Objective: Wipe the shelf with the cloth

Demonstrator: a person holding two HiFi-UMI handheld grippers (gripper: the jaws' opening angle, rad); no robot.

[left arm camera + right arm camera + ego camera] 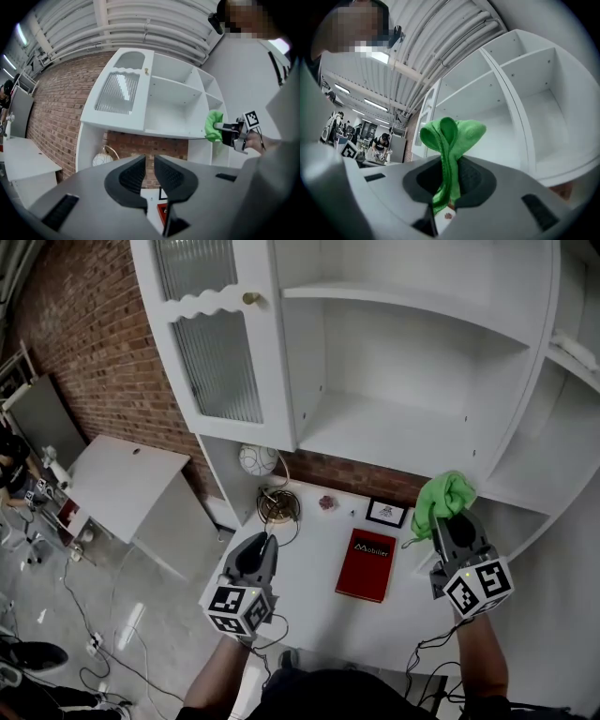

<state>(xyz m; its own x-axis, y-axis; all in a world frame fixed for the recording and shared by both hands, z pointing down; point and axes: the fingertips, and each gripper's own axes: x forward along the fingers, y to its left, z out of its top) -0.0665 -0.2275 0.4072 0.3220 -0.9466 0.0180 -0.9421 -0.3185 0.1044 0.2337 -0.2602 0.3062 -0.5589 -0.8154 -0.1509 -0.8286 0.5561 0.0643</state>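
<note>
A white shelf unit (pixel 394 423) stands against the brick wall, its open compartments bare. My right gripper (pixel 452 519) is shut on a green cloth (pixel 443 497), bunched above the jaws, in front of the lower shelf's right end (pixel 506 493). From the right gripper view the cloth (pixel 451 140) rises out of the closed jaws toward the shelves (pixel 534 112). My left gripper (pixel 261 547) hangs lower left over the white desk, jaws nearly together and holding nothing. In the left gripper view its jaws (pixel 149 174) point at the shelf unit (pixel 164 103), with the cloth (pixel 213 125) at right.
On the white desk (pixel 309 596) lie a red book (pixel 367 564), a small framed picture (pixel 386 513), a round wire stand (pixel 278 506) and a white ball (pixel 258 460). A glazed cabinet door (pixel 220 343) closes the unit's left side. Cables trail on the floor at left.
</note>
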